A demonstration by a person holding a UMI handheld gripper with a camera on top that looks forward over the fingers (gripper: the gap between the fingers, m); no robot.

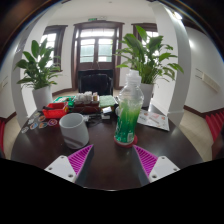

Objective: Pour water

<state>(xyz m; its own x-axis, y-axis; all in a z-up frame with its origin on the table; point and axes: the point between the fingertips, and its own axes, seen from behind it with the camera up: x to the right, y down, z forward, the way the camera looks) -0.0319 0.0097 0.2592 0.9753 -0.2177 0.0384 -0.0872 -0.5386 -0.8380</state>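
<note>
1. the gripper (113, 160) hangs over a dark round table (105, 150), its two fingers spread apart with nothing between them.
2. each finger shows a magenta pad (80, 157) on its inner face; the pads angle toward each other at the tips, with bare tabletop in the gap.
3. a clear plastic bottle (128, 110) stands upright just ahead of the fingers, a little toward the right finger. it has a white cap and a green tint in its lower part, and no finger touches it.
4. a white cup (73, 129) stands on the table ahead of the left finger, near the bottle but apart from it, its open mouth facing up.
5. beyond the cup lies a clutter of small items (78, 104) in mixed colours, including red and green; what they are cannot be told.
6. flat papers (153, 119) lie on the table beyond the right finger, past the bottle.
7. far beyond the table, a leafy potted plant (38, 70) stands on the left side and a taller one (148, 55) on the right.
8. between the two plants, at the back of the room, is a double door with glass panes (97, 50).
</note>
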